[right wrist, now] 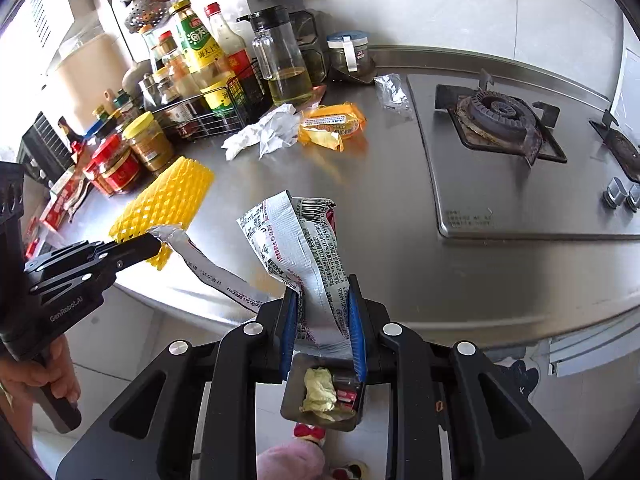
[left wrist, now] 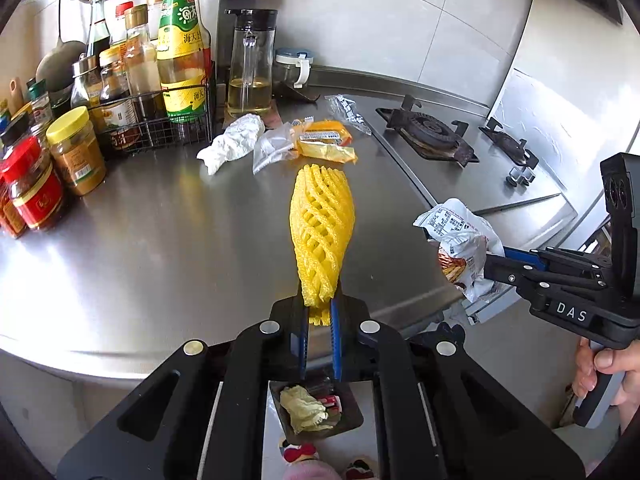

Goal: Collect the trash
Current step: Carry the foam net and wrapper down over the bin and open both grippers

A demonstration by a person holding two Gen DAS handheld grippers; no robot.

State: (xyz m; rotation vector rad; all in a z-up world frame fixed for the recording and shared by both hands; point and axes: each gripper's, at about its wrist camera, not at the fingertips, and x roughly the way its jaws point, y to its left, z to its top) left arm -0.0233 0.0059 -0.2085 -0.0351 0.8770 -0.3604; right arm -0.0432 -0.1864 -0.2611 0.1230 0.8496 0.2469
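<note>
My left gripper [left wrist: 319,308] is shut on a yellow foam fruit net [left wrist: 322,232] and holds it above the steel counter's front edge; the net also shows in the right wrist view [right wrist: 168,196]. My right gripper [right wrist: 322,308] is shut on a crumpled silver snack wrapper [right wrist: 296,240], seen at the right in the left wrist view [left wrist: 464,248]. A small trash bin [right wrist: 320,396] with crumpled paper sits on the floor below both grippers. On the counter lie a white crumpled tissue [left wrist: 234,142], a clear plastic bag [left wrist: 272,146], an orange wrapper [left wrist: 326,142] and a clear wrapper [left wrist: 348,112].
Sauce bottles and jars in a wire rack [left wrist: 152,120] crowd the counter's back left. An oil dispenser [left wrist: 250,64] and a small jar [left wrist: 294,66] stand at the back. A gas stove [right wrist: 504,120] with knobs [right wrist: 622,196] fills the right side.
</note>
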